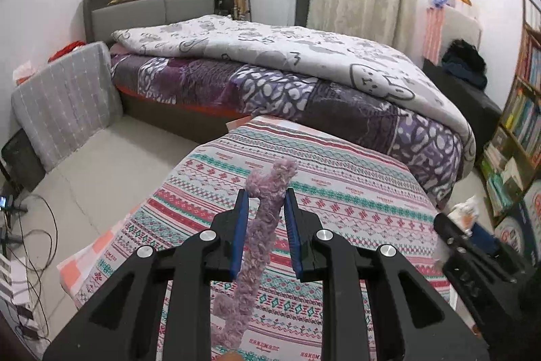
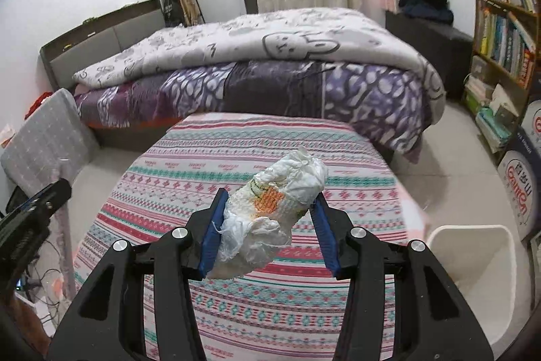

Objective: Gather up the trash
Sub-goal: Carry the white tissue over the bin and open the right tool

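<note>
A large bed point(image 2: 270, 63) with a rumpled cartoon-print quilt fills the far side of the room, with a bookshelf point(image 2: 503, 22) on the right. Nearer, a bench under a striped patterned cloth point(image 2: 236, 158) serves as the work surface, and nothing is seen lying loose on it. At the near right on the floor stands a white bin point(image 2: 473, 259), open-topped and seemingly empty, likely the place meant for the trash.

The right gripper point(image 2: 268, 212) holds a crumpled white wad with an orange print point(image 2: 280, 205) above the cloth; its fingers point(image 2: 213, 232) are clamped on the wad's sides, which looks soft and squashed enough to stay put while carried toward the bin.

The left gripper point(image 1: 265, 225) hovers over the cloth with a fuzzy mauve strip point(image 1: 260, 232) running lengthwise between its fingers point(image 1: 240, 225), the end poking out beyond the tips. The fingers are drawn in as far as they go, yet a gap shows on either side of the strip, so it seems pinched lower down, if at all.
</note>
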Tool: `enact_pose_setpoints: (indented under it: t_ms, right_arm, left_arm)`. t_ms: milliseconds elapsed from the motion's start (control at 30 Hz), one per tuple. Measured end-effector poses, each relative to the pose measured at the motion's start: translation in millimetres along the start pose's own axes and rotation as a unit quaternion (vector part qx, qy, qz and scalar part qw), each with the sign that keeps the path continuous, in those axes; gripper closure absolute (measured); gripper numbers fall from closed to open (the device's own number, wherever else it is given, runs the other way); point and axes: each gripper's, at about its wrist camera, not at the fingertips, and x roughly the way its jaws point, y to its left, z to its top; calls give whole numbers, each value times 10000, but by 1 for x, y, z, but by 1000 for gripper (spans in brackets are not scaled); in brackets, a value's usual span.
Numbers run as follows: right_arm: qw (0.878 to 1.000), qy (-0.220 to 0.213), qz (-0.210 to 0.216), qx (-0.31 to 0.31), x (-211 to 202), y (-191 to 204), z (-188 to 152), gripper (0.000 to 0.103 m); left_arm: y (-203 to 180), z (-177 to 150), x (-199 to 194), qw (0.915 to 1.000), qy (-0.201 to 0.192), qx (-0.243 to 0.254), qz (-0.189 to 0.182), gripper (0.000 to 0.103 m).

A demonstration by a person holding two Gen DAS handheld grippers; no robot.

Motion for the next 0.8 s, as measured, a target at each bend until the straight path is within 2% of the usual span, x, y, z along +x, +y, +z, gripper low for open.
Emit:
enact_pose_setpoints:
  t_ms: [467,800]
  right_arm:
    - [9995,-245,-136,137,-21,-39,-8,57]
    - [9988,-221,-303,319,-30,-75,-7,57]
  left_arm:
    - [-52,-12,-10,9987,-274,398,-162,81]
    - [-88,-14,-17,9970,-395,550,-382,81]
